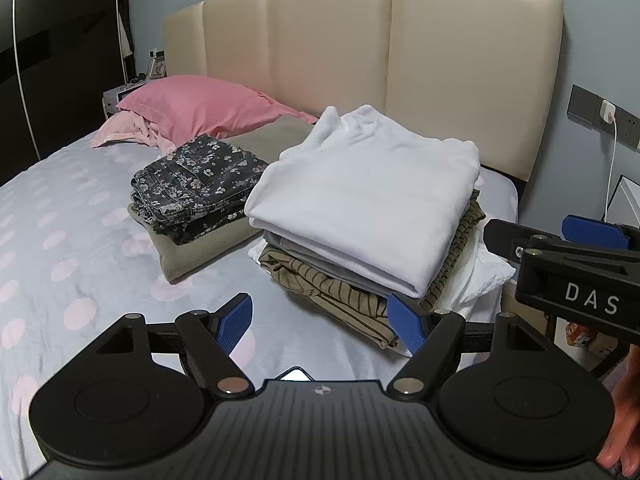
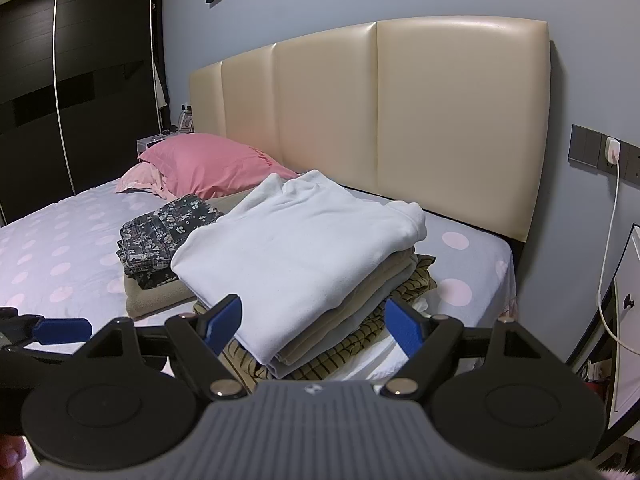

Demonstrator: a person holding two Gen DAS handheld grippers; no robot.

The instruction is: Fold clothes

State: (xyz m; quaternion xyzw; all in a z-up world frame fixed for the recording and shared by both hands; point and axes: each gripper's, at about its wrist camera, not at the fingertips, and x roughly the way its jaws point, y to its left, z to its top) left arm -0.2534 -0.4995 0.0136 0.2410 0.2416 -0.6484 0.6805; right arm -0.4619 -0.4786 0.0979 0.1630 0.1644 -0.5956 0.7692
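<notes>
A folded white garment [image 1: 368, 192] [image 2: 296, 252] tops a stack of folded clothes on the bed, with grey and beige layers and an olive striped piece [image 1: 344, 300] [image 2: 352, 348] beneath. To its left a folded dark floral garment [image 1: 196, 184] [image 2: 160, 236] lies on a folded beige one [image 1: 200, 248] [image 2: 152, 300]. My left gripper [image 1: 322, 322] hangs open in front of the stack, nothing between its blue pads. My right gripper [image 2: 314, 326] is open too, just short of the stack's near edge. In the left wrist view the right gripper [image 1: 576, 256] shows side-on at the right.
The bed [image 1: 64, 240] has a pale dotted sheet, a pink pillow [image 1: 200, 106] [image 2: 208, 164] and a cream padded headboard [image 1: 360, 48] [image 2: 400, 112]. A dark wardrobe [image 2: 60, 92] stands at left. At right are a wall socket with white cable [image 2: 612, 152] and a white cabinet [image 2: 630, 320].
</notes>
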